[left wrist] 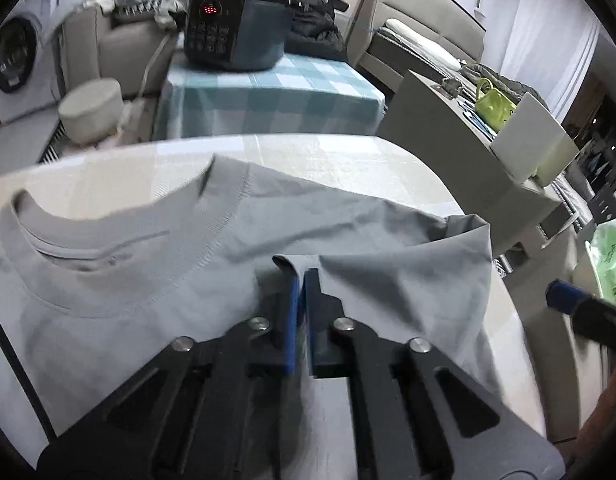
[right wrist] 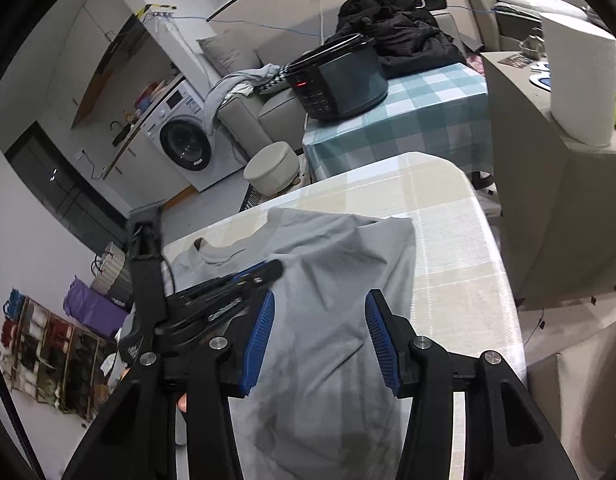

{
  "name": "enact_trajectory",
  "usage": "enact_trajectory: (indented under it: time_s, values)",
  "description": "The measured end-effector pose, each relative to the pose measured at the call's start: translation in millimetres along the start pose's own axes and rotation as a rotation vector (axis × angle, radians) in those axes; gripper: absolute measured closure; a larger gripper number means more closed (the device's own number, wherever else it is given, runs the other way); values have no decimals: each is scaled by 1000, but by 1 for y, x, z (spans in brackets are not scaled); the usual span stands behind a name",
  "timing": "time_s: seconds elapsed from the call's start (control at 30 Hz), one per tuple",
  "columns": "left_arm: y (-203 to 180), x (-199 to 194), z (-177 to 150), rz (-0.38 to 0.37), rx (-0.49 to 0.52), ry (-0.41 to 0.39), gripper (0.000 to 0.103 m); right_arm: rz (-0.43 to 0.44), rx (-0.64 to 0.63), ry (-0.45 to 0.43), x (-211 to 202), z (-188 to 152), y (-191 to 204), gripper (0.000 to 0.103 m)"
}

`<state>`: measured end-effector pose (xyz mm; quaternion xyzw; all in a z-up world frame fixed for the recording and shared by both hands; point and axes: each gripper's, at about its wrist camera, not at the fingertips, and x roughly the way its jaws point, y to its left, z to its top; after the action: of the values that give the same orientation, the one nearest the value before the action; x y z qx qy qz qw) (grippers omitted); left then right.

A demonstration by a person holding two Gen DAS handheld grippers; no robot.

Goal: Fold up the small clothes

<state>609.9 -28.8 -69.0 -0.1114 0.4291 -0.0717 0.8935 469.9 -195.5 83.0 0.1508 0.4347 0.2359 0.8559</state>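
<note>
Left gripper (left wrist: pixel 302 276) pinching grey T-shirt (left wrist: pixel 148 280) fold; right gripper (right wrist: pixel 319 308) spread above cloth, empty. Advise carrying fold straight, keeping hem flat on worktop (right wrist: pixel 460 240).

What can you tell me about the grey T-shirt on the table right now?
The grey T-shirt looks like soft knit cotton with a ribbed round collar. It lies mostly flat on the pale checked tablecloth, collar toward the far edge, with creases across the body and one side partly folded over. The left gripper has its jaws shut on a pinched edge of the fabric near the shoulder. The right gripper hangs above the body with jaws open, not gripping it.
</note>
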Motion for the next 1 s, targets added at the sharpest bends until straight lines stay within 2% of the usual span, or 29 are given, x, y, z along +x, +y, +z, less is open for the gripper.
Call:
enact_trajectory:
  time_s: [0.17,0.27,0.33,0.43,0.5,0.57,0.63,0.67,0.83,0.93,1.0]
  values:
    - [21,-34,-2,72,-57,-84,103,-10,2,10,2,0,0,54]
    - [33,-30,-5,148,-41,-32,103,-18,3,16,5,0,2,54]
    - [42,-22,-8,152,-70,23,102,-37,4,27,8,-1,2,54]
    - [52,-24,-9,115,-131,25,101,-60,2,38,12,-2,1,54]
    - [52,-32,-8,97,-138,2,90,-61,3,43,14,-3,0,54]
    - [47,-45,-13,73,-129,-18,63,-63,0,49,17,-2,-1,54]
    - [36,-57,-22,61,-102,-31,53,-60,-12,62,22,-3,2,54]
    - [28,-64,-28,53,-72,-32,50,-53,-24,68,25,-4,5,54]
    - [1,-91,-64,40,60,-2,50,21,-114,109,43,-12,28,54]
    - [4,-112,-86,63,77,15,48,-10,-137,154,58,-18,40,54]
    - [16,-130,-96,93,63,15,43,-19,-155,160,62,-20,49,54]
